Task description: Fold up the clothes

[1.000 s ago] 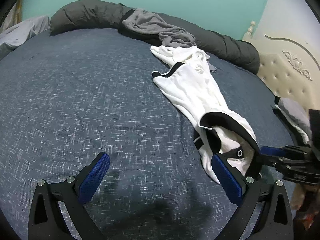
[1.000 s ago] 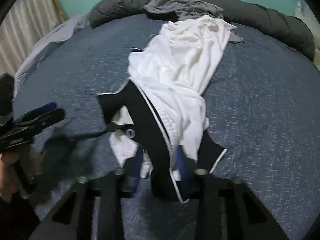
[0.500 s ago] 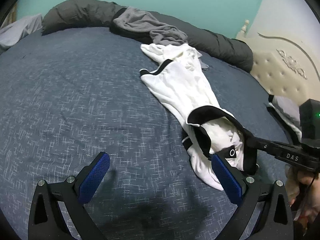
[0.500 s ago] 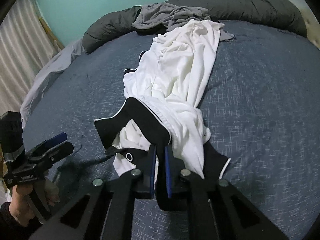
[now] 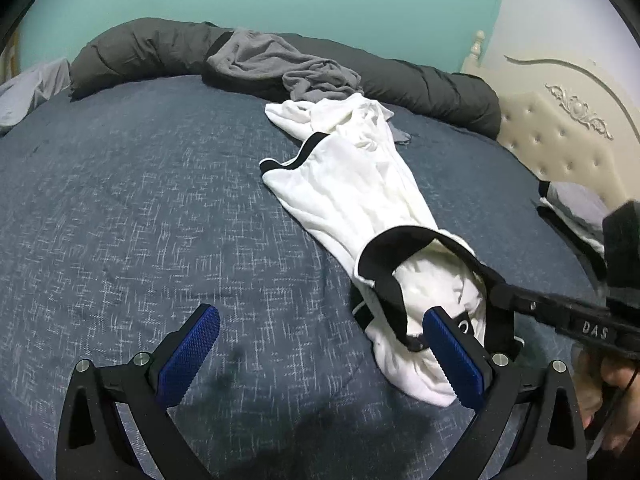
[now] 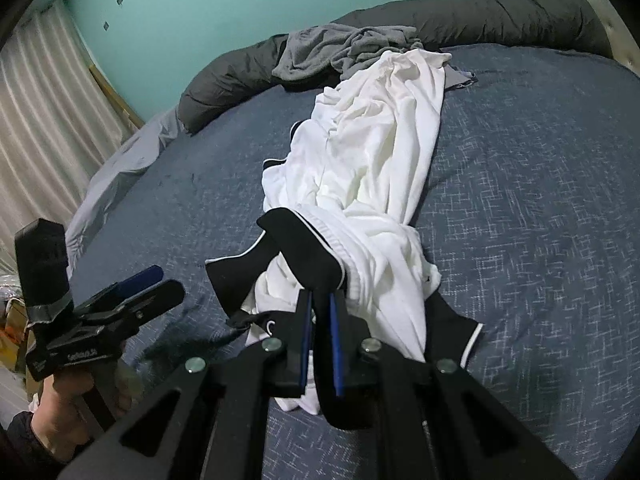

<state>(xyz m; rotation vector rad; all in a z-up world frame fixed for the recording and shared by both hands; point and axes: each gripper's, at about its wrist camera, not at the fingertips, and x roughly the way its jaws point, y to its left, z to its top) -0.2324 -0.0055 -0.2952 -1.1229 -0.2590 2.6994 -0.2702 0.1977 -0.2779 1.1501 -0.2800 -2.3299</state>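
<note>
White shorts (image 5: 352, 184) (image 6: 380, 152) with a black waistband (image 5: 400, 236) (image 6: 304, 248) lie crumpled lengthwise on the dark blue bed (image 5: 120, 220). My right gripper (image 6: 320, 295) is shut on the near part of the waistband, and black fabric hangs down between its blue pads. In the left wrist view the right gripper (image 5: 496, 292) comes in from the right, a hand behind it. My left gripper (image 5: 320, 314) (image 6: 156, 280) is open over bare bedding, its right finger (image 5: 452, 356) just in front of the shorts' near end.
A grey garment (image 5: 280, 60) lies on a rolled dark duvet (image 5: 140, 48) at the far side of the bed. A cream tufted headboard (image 5: 560, 140) and a stack of clothes (image 5: 572, 204) are to the right. A curtain (image 6: 40, 120) hangs at the left.
The right gripper's jaws have closed tight on the black waistband and its wrist has rolled. The left gripper has shifted sideways over the bed, still open.
</note>
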